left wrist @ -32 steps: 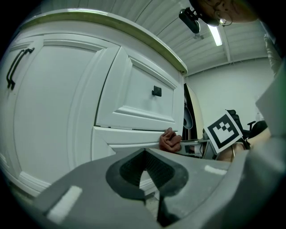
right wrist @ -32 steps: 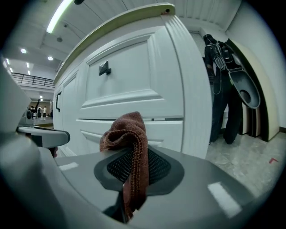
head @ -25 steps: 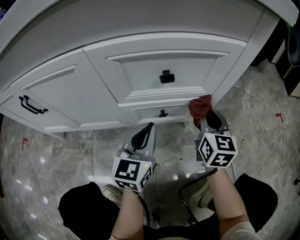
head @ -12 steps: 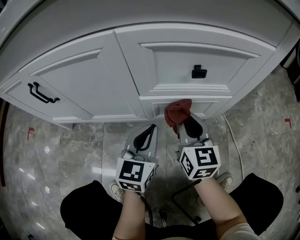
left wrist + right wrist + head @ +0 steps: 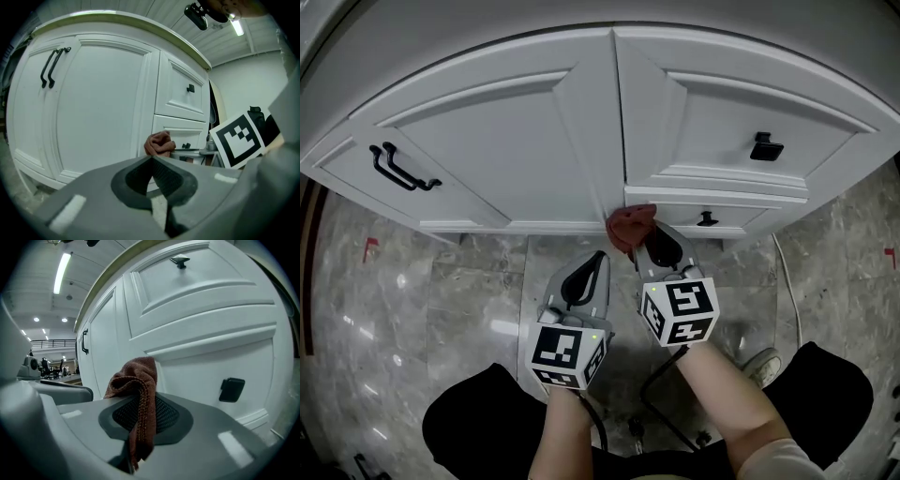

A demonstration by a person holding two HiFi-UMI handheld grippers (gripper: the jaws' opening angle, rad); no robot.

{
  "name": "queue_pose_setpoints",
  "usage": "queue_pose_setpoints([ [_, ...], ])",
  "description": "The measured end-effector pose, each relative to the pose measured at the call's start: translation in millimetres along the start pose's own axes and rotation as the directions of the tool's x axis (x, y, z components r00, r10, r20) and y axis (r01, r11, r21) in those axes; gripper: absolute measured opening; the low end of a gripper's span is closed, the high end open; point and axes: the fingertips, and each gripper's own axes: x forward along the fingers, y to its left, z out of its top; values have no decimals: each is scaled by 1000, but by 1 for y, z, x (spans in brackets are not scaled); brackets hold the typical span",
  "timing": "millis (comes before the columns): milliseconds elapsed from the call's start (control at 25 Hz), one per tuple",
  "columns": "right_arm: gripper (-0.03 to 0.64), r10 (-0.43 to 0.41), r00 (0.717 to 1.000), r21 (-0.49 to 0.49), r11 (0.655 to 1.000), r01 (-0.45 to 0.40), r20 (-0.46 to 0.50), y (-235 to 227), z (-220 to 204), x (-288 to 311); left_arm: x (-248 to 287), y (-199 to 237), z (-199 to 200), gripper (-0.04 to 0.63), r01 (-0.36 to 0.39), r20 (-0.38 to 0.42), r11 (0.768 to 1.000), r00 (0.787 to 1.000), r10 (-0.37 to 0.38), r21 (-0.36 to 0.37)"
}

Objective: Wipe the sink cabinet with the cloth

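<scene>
Head view: the right tool (image 5: 659,249) holds the cloth (image 5: 628,225), apparently pressed to the sink cabinet (image 5: 516,159) at the lower drawer's (image 5: 741,221) left corner. The left tool (image 5: 586,278) hangs just beside it, short of the cabinet.
Left gripper view: jaws together, empty; cloth ahead-right.
Right gripper view: jaws clamped on the cloth, cabinet face directly ahead.

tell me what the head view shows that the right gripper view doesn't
Only the head view: the marble floor, the person's forearms, a shoe and the marker cubes on top of both grippers. Only the right gripper view: a ceiling light strip, a distant hall, and the cloth pinched between the right hand-held gripper's shut jaws. Both: the brown cloth in front of the white cabinet, and the lower drawer's black knob.
</scene>
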Motion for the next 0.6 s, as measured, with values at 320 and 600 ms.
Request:
queue_pose_setpoints([
  [320, 92, -82, 996, 54, 995, 84, -31, -38, -13, -11, 7, -5, -5, 0, 20, -12, 1000, 1000, -19, 7],
  [600, 92, -136, 990, 204, 969, 140, -32, -72, -14, -27, 17, -20, -5, 0, 34, -19, 999, 999, -34, 29],
])
